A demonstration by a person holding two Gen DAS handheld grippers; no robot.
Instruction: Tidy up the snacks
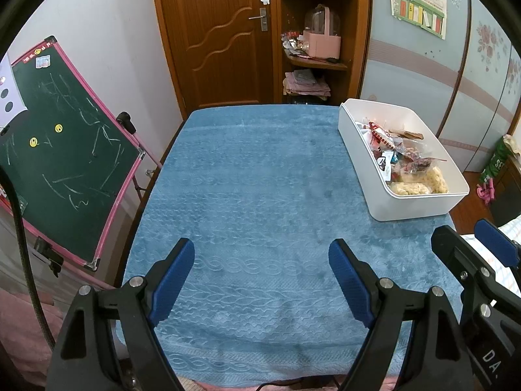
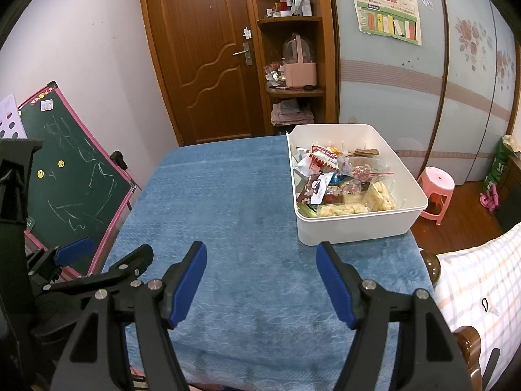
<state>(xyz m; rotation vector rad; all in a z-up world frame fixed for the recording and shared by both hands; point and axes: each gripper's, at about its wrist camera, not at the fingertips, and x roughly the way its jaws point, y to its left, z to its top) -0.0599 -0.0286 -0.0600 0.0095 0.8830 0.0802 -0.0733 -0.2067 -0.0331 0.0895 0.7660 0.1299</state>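
Observation:
A white plastic bin stands at the right side of a table covered by a blue towel. It holds several wrapped snacks, among them pale puffed bars at its near end. My left gripper is open and empty over the towel's near part. My right gripper is open and empty, just short of the bin's near wall. Each gripper shows at the edge of the other's view.
A pink-framed chalkboard leans at the table's left. A wooden door and corner shelves stand behind. A pink stool and a bed with checked bedding are at the right.

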